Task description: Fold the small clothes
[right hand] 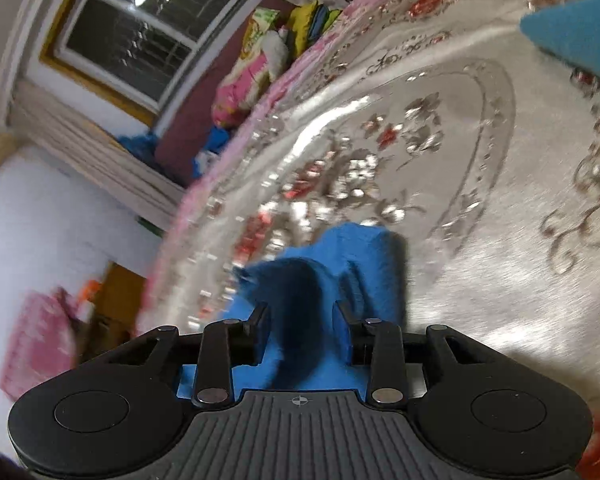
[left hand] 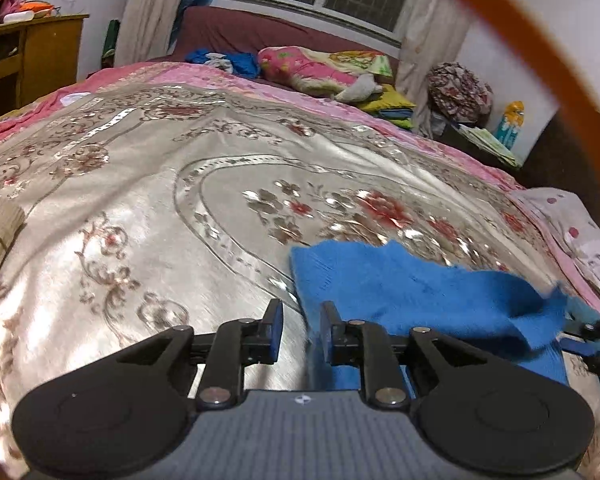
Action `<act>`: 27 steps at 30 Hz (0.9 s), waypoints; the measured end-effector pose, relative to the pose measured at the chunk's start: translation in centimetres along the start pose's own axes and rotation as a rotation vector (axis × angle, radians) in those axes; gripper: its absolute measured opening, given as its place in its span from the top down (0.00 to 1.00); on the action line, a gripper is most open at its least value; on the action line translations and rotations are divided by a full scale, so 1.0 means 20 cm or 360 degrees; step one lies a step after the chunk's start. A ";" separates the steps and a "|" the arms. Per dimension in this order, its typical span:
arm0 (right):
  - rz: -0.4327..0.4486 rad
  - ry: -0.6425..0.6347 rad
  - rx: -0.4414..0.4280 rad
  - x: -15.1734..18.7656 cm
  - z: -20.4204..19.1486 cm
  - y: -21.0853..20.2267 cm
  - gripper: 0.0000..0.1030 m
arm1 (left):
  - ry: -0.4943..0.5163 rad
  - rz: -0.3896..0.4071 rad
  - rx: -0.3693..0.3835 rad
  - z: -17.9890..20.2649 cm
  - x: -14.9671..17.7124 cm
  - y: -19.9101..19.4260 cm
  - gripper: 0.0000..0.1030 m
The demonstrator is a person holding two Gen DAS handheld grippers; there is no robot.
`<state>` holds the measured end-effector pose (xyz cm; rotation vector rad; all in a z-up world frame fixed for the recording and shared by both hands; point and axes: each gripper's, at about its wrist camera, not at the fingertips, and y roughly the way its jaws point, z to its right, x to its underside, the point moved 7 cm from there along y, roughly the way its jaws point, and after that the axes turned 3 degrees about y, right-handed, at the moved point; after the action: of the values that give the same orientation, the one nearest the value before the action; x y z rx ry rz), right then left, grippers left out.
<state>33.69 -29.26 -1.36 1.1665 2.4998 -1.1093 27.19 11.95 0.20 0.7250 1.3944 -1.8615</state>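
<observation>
Your right gripper (right hand: pixel 302 320) released, blue garment (right hand: pixel 340 264) bunched between jaws, unpinched; left gripper (left hand: pixel 301 330) released at garment's near-left edge on bedspread (left hand: pixel 140 240); slick satin may let fold slide.

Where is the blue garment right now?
The blue garment lies on the floral bedspread, low right in the left wrist view beside the left gripper; a fold bunches between the right gripper's fingers.

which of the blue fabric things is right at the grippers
The blue knit garment spread on the floral bedspread, beside the left gripper. The other blue clothes lie heaped far off by the headboard.
</observation>
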 end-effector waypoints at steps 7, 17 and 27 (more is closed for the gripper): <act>-0.0006 -0.0272 0.0166 0.02 -0.04 0.10 0.66 | 0.0229 0.0038 -0.0017 0.15 0.09 -0.02 0.68; -0.0060 -0.0454 0.0305 0.03 -0.07 0.21 0.82 | 0.0260 -0.0050 -0.0162 0.09 0.13 0.06 0.68; -0.0083 -0.0424 0.0401 0.00 -0.04 0.25 0.90 | 0.0173 -0.0009 -0.0176 0.04 0.13 0.03 0.68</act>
<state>37.44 -26.72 -3.57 0.9384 2.2478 -1.5194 26.09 10.62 -1.97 0.7769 1.5560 -1.7564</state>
